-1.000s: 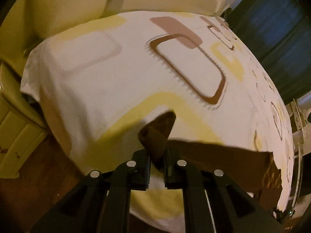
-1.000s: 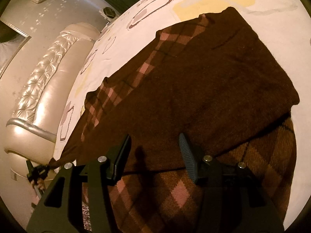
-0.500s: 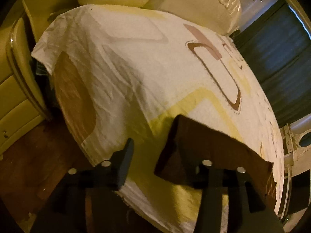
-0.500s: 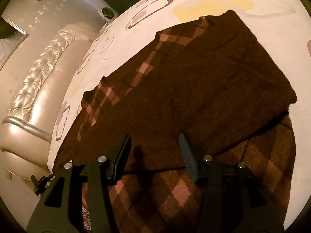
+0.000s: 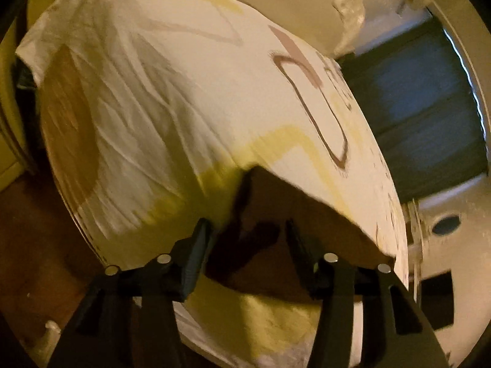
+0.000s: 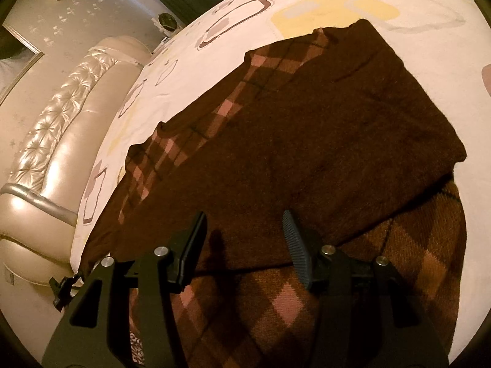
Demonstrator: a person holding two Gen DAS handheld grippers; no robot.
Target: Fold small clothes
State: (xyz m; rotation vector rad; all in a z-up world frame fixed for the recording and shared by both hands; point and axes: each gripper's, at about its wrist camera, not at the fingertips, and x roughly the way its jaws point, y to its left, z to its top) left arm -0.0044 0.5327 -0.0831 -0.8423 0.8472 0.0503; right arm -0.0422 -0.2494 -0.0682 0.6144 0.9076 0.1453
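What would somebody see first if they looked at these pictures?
A big brown sweater with pink checks, folded over itself, lies across the patterned bedsheet. The right gripper hangs open just above it. In the other view the left gripper is open over the sweater's corner near the bed's edge.

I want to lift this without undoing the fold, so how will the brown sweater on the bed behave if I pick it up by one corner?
Probably floppy: the sweater lies limp and flat on the bedsheet. Its knit looks thick and fuzzy, so likely grippy, not slippery. The folded plain layer rests loose on the checked part, so it may slide open.
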